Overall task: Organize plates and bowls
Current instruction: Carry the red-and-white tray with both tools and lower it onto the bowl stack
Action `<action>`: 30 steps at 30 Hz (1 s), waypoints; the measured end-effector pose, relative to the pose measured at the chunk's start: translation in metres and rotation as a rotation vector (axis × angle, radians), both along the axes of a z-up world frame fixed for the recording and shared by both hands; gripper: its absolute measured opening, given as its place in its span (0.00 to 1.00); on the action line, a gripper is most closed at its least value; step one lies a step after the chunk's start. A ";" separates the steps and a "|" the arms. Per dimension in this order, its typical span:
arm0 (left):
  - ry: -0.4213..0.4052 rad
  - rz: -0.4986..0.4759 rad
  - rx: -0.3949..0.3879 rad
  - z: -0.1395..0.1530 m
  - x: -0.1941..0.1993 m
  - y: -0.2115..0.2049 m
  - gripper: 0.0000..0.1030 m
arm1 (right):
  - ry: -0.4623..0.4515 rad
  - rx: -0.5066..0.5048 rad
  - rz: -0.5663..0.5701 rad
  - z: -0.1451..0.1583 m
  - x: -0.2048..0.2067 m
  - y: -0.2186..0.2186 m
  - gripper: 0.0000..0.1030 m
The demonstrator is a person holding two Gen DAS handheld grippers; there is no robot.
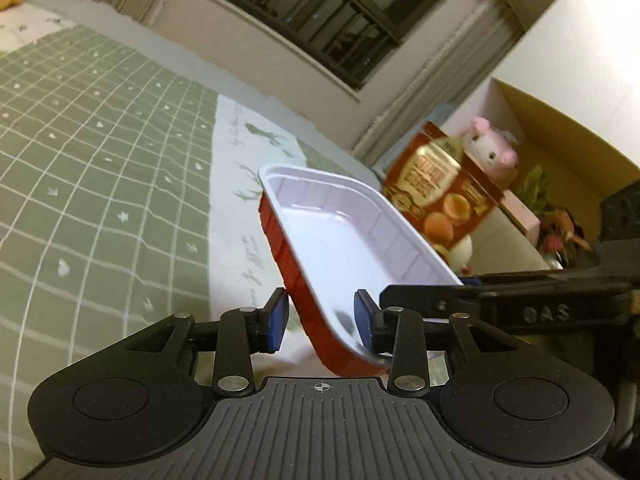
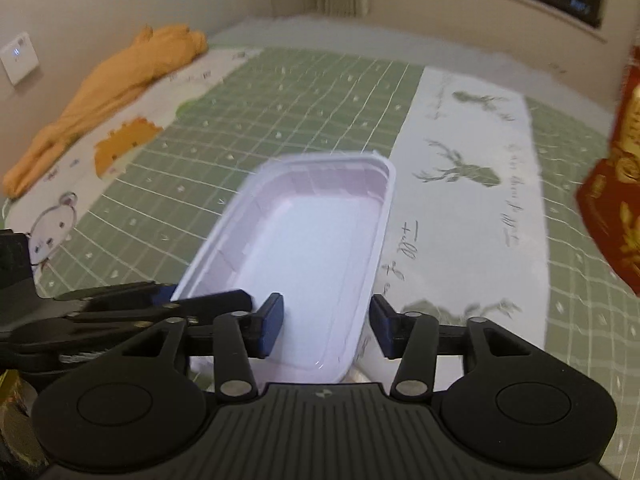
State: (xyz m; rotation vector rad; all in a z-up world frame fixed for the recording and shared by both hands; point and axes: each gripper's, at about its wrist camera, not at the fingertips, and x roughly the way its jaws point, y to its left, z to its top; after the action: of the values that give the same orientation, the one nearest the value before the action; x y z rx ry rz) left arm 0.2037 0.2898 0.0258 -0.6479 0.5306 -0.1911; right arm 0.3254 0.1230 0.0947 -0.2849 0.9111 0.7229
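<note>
The left gripper [image 1: 322,320] stands half open, blue pads astride but clear of the tilted rectangular tray [image 1: 344,248]. The right gripper [image 2: 326,324] pinches its far rim. Glossy white inside, ribbed red outside, the tray hangs above the green checked bedspread [image 2: 304,112].

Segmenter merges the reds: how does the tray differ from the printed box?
The tray is plain red outside, white inside; the box is red with gold print and food pictures. The tray is an open shallow dish; the box a closed carton. The tray tilts over the bedspread; the box stands beyond it, by a pink plush. Shared: red outsides, rectangular shape.
</note>
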 end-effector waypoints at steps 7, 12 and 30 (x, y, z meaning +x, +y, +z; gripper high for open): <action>0.040 -0.050 -0.032 -0.005 -0.032 -0.025 0.42 | -0.095 0.048 -0.015 0.004 -0.086 -0.054 0.51; 0.056 -0.069 -0.021 -0.013 -0.042 -0.026 0.42 | -0.005 0.099 -0.076 -0.026 -0.094 -0.069 0.51; 0.059 -0.040 -0.149 -0.036 -0.018 0.006 0.37 | 0.089 0.113 -0.223 -0.068 -0.041 -0.065 0.50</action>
State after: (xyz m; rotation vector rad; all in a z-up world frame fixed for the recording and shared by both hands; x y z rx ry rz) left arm 0.1855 0.2954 -0.0102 -0.7899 0.5902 -0.2512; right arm 0.2844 0.0585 0.0268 -0.0501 0.9656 0.5811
